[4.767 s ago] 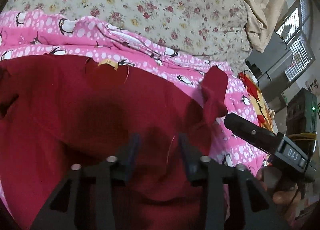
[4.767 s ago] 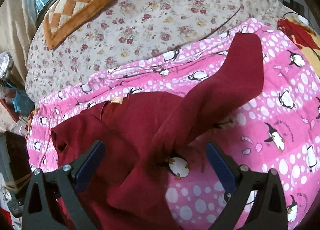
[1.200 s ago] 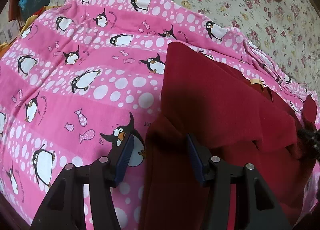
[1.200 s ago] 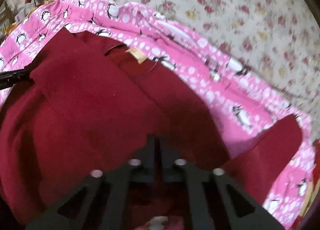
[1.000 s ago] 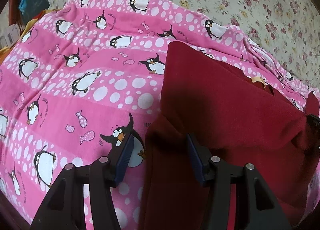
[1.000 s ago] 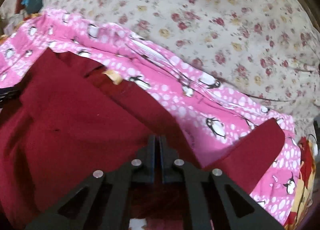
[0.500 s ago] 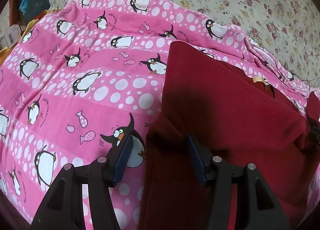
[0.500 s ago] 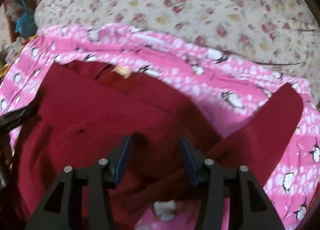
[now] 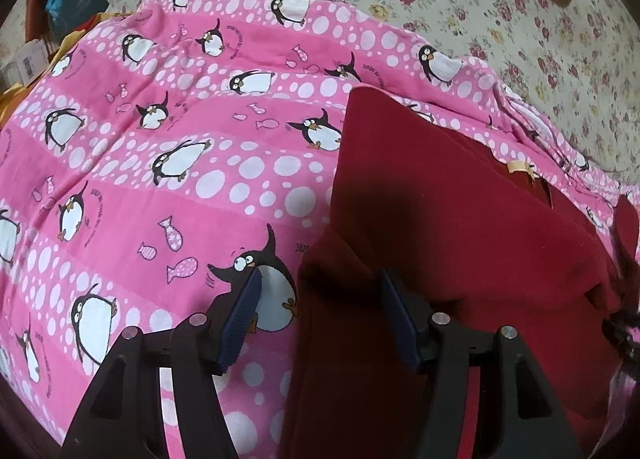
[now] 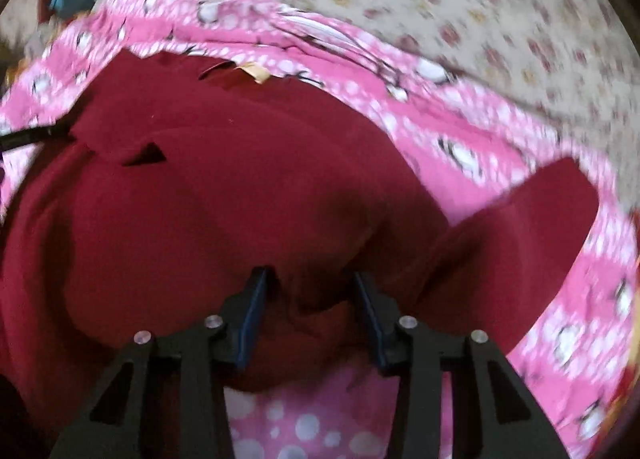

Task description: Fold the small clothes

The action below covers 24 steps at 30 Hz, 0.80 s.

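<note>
a: left wrist view: red garment [image 9: 460, 219] lies on the penguin blanket [image 9: 160, 139], one sleeve already folded across. left gripper [image 9: 318, 299] is parted wide over the side edge, holding nothing.

b: right gripper [image 10: 306, 299]?

a: also parted, empty, above the hem. other sleeve [image 10: 532, 215] is out flat.

b: handling?

a: looks like soft, limp knit. pinch that sleeve by its cuff.

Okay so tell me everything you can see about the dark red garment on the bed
The dark red garment is soft, plain knit-looking cloth, lying on the pink penguin blanket. One side is folded over with a straight edge; a sleeve sticks out flat. A tan label marks the neckline. Both tools, left tool and right tool, sit open over it.
</note>
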Tool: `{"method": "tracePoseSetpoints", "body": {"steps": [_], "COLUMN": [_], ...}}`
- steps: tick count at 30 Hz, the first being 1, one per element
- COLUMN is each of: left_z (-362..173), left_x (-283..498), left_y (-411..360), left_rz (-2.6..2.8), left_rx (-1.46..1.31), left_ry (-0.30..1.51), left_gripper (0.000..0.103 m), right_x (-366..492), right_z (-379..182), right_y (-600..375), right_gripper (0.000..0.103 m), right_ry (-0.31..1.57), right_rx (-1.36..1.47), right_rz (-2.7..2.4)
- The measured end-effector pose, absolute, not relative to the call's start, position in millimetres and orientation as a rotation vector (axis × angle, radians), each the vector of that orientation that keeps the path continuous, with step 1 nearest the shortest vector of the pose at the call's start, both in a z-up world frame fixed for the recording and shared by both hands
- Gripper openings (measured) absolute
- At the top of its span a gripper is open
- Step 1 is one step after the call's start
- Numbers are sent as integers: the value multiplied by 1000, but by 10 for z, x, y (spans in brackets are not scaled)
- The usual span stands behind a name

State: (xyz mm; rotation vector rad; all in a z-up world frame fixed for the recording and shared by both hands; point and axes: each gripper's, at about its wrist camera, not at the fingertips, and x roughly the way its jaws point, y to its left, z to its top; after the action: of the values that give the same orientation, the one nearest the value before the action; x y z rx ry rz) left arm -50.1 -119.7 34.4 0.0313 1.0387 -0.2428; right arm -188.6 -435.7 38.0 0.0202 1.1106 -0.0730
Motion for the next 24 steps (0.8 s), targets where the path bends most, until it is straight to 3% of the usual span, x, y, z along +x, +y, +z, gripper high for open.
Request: {"method": "tracePoseSetpoints", "body": {"steps": [10, 18, 24], "left_z": [721, 414, 382], "left_x": [-729, -671, -707], "left_y": [-1303, -1623, -1684], "left_rz": [-340, -370, -365], "left_rx": [-42, 42, 70], "left_ry": [885, 1027, 1025], "left_gripper": [40, 40, 40], "right_x": [-2219, -1845, -1987], "right_z": [788, 356, 623], "right_y": [-4637, -4534, -4903], "right_gripper": [49, 49, 51], "right_ry": [952, 1046, 973], "right_rx": [302, 332, 415], "right_rz": [-80, -143, -149]}}
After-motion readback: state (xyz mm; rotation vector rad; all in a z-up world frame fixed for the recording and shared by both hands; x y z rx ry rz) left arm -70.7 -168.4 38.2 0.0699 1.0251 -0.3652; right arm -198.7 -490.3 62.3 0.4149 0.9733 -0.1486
